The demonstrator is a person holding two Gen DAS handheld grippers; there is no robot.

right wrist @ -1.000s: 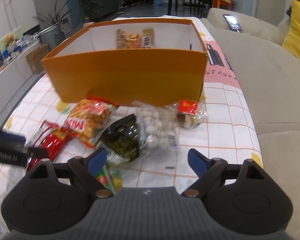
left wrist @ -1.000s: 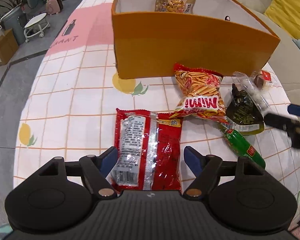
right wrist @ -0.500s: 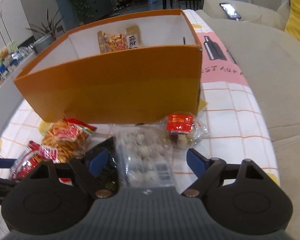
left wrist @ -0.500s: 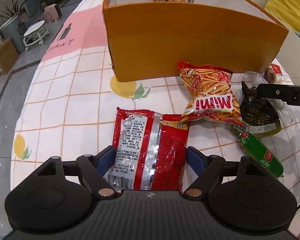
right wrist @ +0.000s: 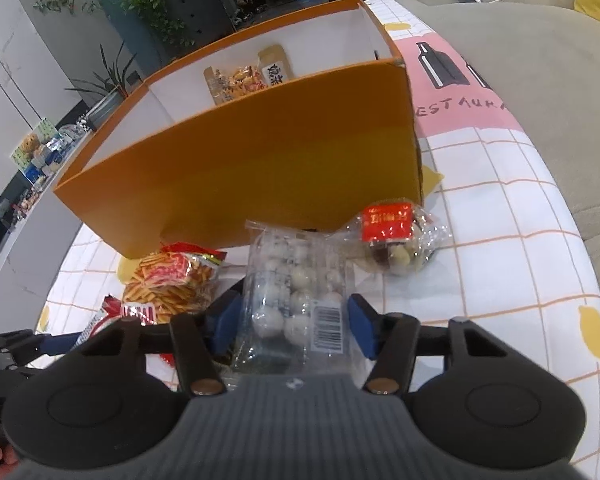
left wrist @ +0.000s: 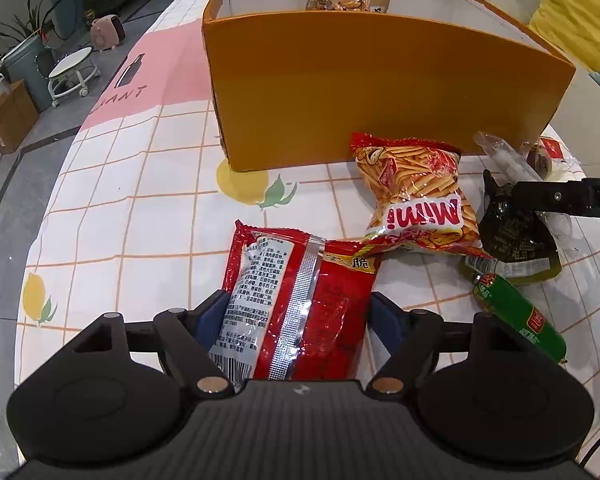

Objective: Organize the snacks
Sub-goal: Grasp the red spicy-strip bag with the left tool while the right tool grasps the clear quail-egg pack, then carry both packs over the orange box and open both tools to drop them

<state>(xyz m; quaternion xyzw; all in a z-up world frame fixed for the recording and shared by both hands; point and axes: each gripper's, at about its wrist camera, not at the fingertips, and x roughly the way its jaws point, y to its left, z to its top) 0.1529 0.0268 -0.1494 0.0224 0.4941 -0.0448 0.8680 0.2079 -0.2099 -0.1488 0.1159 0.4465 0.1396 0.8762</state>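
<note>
Both claws straddle snack packets on the table

Left claw (left wrist: 294,320) spread around the flat red foil packet (left wrist: 300,300), right claw (right wrist: 294,326) around the clear bag of white balls (right wrist: 296,292), neither visibly clamped; both light, crinkly, slippery, so pinch mid-body; beyond, the tall-walled orange cardboard box (left wrist: 380,92) must be cleared
</note>
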